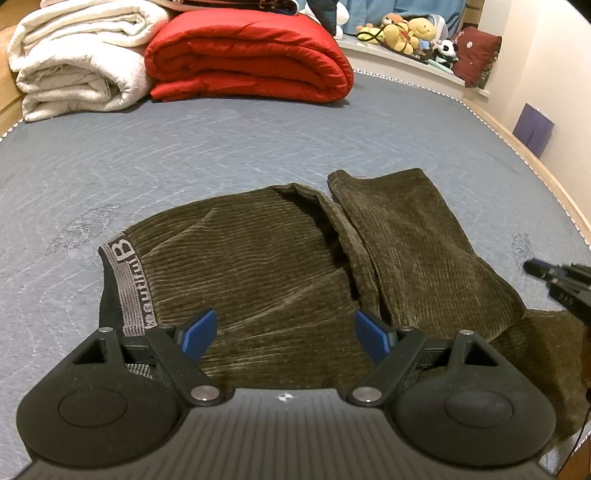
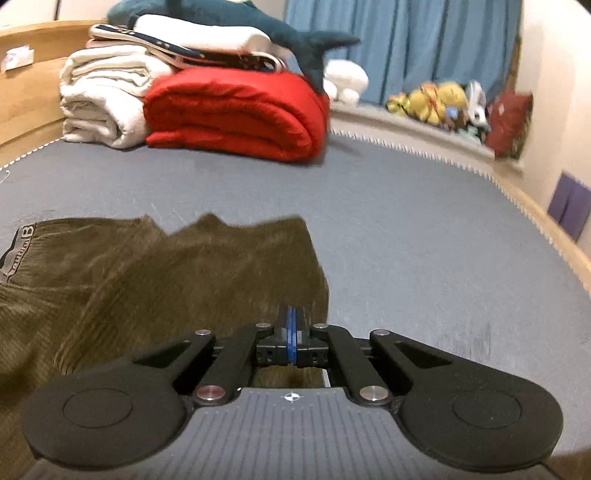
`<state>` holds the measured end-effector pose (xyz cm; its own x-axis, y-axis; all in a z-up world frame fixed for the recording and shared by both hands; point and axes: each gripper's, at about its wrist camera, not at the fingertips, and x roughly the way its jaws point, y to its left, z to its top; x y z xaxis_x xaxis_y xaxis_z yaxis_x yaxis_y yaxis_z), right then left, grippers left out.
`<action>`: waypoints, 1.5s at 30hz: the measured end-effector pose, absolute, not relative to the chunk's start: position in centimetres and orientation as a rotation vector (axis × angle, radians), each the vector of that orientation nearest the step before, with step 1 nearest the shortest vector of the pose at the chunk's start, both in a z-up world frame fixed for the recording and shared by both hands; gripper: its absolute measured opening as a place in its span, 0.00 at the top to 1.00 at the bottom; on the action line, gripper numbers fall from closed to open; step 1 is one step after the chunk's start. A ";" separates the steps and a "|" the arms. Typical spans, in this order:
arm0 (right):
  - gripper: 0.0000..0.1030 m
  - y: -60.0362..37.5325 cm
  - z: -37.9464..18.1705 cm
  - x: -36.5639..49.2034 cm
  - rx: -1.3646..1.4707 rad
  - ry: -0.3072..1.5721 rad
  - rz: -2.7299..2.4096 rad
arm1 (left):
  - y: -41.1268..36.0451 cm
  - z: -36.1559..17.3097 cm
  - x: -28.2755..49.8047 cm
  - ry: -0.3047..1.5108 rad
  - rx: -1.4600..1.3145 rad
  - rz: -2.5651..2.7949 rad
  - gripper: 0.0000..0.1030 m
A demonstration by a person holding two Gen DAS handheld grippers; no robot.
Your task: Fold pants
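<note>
Left wrist view showed the brown corduroy pants (image 1: 280, 266) lying on the grey bed (image 1: 221, 147), partly folded, with one leg (image 1: 413, 236) doubled back beside the body of the pants. The grey waistband (image 1: 125, 280) with letters on it sat at the left side.

Things could have gone wrong from there. The right gripper (image 2: 291, 328) had its blue pads pressed together, and in its own blurry view the pants cloth sat right at the pads, so it looked like it held only a thin pinch of the edge. My guess was that thick, heavy corduroy could slide out of such a small pinch if it got pulled fast. The pinch may also have caught just the top layer, so the layer under it would stay behind and the fold would come out crooked. Nothing held the waistband end down, so a hard pull could drag the whole pants across the bed and mess up the fold already there.

The left gripper (image 1: 282, 332) hung just above the waist part of the pants, with its blue pads spread wide and nothing between them. I could not tell if it touched the cloth.

Farther back on the bed sat a folded red blanket (image 1: 247, 55) and a folded white blanket (image 1: 77, 55), well apart from the pants. Stuffed toys (image 1: 406, 33) sat on a ledge behind.
</note>
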<state>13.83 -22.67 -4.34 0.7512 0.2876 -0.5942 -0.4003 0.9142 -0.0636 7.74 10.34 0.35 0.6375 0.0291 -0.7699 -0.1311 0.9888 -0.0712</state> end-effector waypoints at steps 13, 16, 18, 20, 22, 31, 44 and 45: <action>0.35 -24.4 -9.2 18.5 -0.033 0.770 0.289 | 8.7 -1.1 8.9 0.900 -0.087 0.102 0.17; 0.35 -23.0 -9.9 18.9 -0.037 0.814 0.335 | 8.5 -1.1 9.0 0.904 -0.085 0.096 0.17; 0.50 -21.8 -10.0 18.6 -0.095 0.821 0.358 | 8.4 -1.1 9.0 0.902 -0.082 0.090 0.17; 0.75 -20.8 -9.5 18.1 -0.170 0.794 0.347 | 8.4 -1.0 9.0 0.901 -0.085 0.089 0.17; 0.83 -20.7 -8.1 17.3 -0.181 0.731 0.381 | 8.6 -0.9 9.0 0.900 -0.090 0.090 0.17; 0.86 -21.2 -1.8 9.7 -0.208 0.656 0.950 | 8.7 -0.8 8.8 0.902 -0.093 0.084 0.17; 0.17 -22.6 -5.5 12.8 0.073 0.834 0.783 | 8.1 -1.5 9.1 0.916 -0.072 0.093 0.17; 0.17 -22.7 -5.7 13.3 0.107 0.854 0.765 | 8.0 -1.6 9.2 0.918 -0.069 0.095 0.17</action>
